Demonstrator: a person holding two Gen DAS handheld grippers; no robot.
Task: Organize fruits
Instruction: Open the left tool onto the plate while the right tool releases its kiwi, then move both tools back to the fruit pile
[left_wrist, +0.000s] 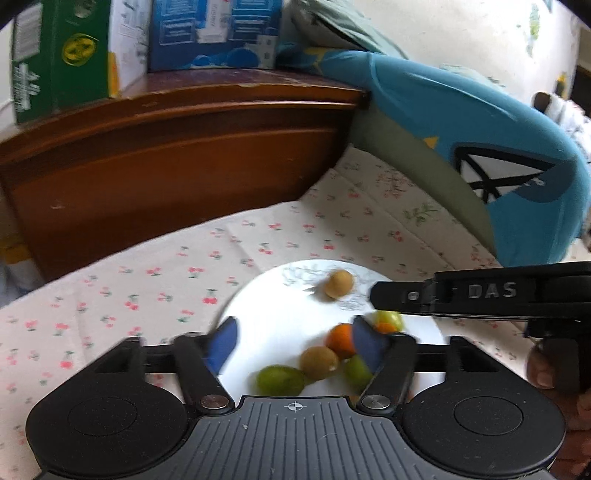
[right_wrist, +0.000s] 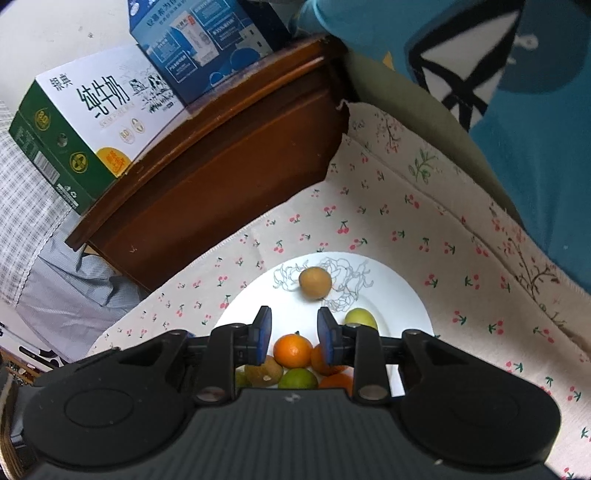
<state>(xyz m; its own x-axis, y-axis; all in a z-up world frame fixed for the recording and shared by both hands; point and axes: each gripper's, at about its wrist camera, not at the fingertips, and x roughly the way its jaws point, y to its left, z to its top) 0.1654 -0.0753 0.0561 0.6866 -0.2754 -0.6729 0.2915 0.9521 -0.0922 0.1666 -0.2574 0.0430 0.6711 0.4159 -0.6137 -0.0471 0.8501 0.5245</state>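
Nearest to us in the left wrist view is our left gripper (left_wrist: 295, 341), its blue pads (left_wrist: 223, 343) spread wide with nothing pressed between them; the fruit beneath simply shows through the gap. We judge it stands open because it hangs over the plate (left_wrist: 266, 321) as a drop point, not a pick. In the right wrist view our right gripper (right_wrist: 293, 332) has its jaws only narrowly apart, and nothing sits between the pads; the orange (right_wrist: 293, 350) below lies on the plate, not in the grip.

The fruits are gathered on the white plate, which rests on the cherry-print cloth (right_wrist: 406, 236). Most cluster at the near side: the orange, a green fruit (right_wrist: 298, 379), a brownish one (right_wrist: 263, 372) and a pale green one (right_wrist: 361, 319) to the right. One tan round fruit (right_wrist: 315, 283) sits alone toward the far rim, on the plate's line drawing.

Both tools point down at the same pile, which suggests to us that collecting is largely done. Beyond, the wooden headboard (right_wrist: 229, 177) carries milk cartons (right_wrist: 96, 125), and a blue pillow (left_wrist: 480, 147) leans on the right.
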